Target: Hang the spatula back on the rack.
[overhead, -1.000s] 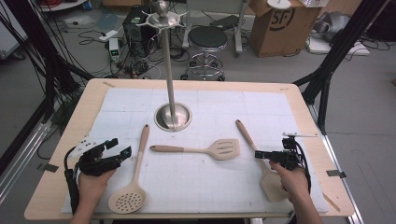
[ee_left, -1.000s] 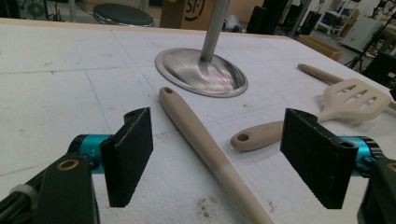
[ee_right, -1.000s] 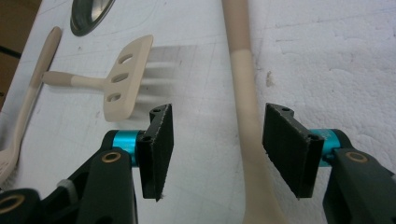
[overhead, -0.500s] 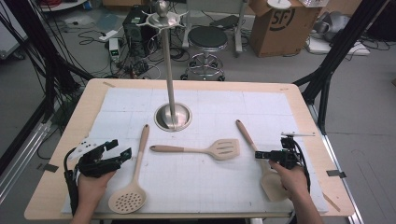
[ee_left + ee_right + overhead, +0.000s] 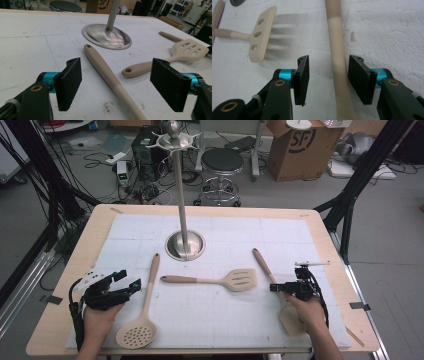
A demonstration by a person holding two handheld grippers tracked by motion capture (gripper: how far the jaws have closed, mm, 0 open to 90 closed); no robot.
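Beige utensil under my right hand: a long-handled spoon (image 5: 272,277) lies on the white mat (image 5: 220,315), handle pointing up-table toward the stand, its bowl end hidden under my hand.
Right gripper (image 5: 281,288): I have it low over that handle; in the right gripper view the handle (image 5: 338,62) runs between the two black pads, which have just been closing. The right pad looks to touch it or nearly so, the left pad stands clear, so no grip.
Left gripper (image 5: 131,281): I hold it beside the skimmer, jaws wide apart and holding nothing.
Skimmer (image 5: 142,312): it lies just right of my left gripper; its handle (image 5: 110,77) runs between and beyond the open pads.
Slotted turner (image 5: 225,280): it lies across the middle of the mat, between the two hands, head near the spoon handle but apart from it.
Metal stand (image 5: 185,245): upright post on a round base, beyond all three utensils, touching none.
In the way: nothing crowds the spoon handle; the turner head is the nearest neighbour.
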